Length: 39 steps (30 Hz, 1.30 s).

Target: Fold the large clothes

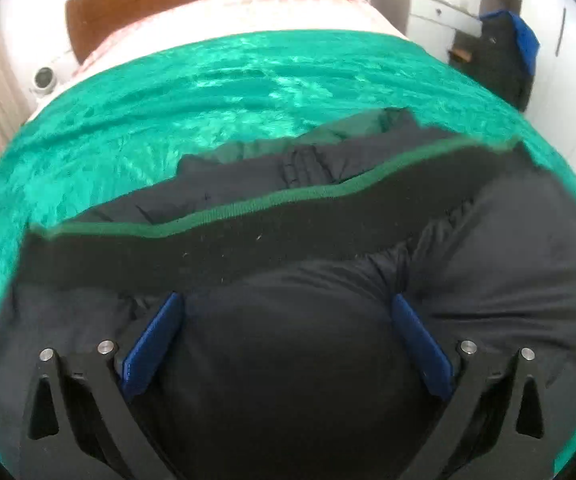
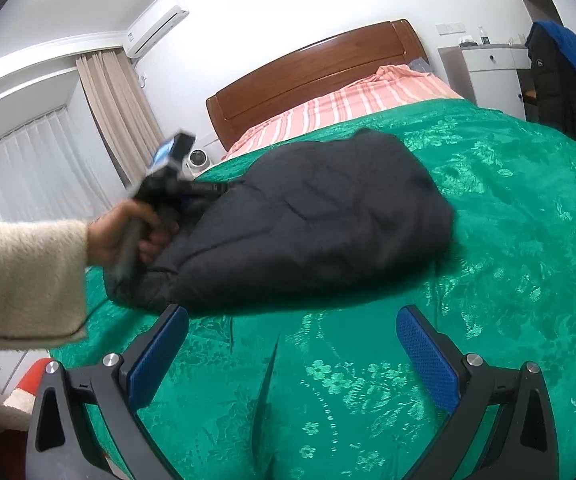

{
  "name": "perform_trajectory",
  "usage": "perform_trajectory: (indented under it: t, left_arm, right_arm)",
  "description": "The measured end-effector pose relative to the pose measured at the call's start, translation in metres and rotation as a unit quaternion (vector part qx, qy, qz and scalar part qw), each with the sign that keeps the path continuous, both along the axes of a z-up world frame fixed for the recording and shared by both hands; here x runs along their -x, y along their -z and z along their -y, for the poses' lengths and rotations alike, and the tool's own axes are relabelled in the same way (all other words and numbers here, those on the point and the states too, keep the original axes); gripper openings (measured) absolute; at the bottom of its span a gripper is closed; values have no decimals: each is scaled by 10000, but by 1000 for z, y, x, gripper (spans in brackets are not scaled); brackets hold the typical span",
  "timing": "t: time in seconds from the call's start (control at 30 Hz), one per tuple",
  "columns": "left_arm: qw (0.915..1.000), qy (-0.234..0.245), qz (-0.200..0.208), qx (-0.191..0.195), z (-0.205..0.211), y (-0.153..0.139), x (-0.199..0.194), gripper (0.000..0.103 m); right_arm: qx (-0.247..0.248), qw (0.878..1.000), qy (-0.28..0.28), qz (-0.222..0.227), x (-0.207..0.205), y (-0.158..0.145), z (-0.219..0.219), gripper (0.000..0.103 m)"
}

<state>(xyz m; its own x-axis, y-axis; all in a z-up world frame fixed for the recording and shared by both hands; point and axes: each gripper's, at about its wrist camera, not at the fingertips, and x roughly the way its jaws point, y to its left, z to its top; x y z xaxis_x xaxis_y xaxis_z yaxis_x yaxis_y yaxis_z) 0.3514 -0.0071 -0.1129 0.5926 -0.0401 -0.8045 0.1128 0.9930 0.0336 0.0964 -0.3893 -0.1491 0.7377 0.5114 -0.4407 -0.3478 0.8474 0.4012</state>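
Bright daylight from the curtained window (image 2: 27, 168), blown-out white walls, heavy fisheye bending (dark corners), motion-blurred left tool (image 2: 167, 184)

My left gripper (image 1: 283, 336) and right gripper (image 2: 292, 348) look alike — black angular frames with silver round screw heads, blue textured pads (image 2: 428, 364) on the fingers. My left hand (image 2: 123, 236) shows bare skin, its arm in a fuzzy cream sleeve (image 2: 19, 280).
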Motion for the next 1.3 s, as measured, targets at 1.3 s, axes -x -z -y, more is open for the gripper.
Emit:
perform_trajectory:
  t: [1.3]
  left_arm:
    - [9982, 546, 105, -236, 15, -27, 76, 100]
  right_arm:
    - [-272, 9991, 89, -299, -11, 9, 13, 102]
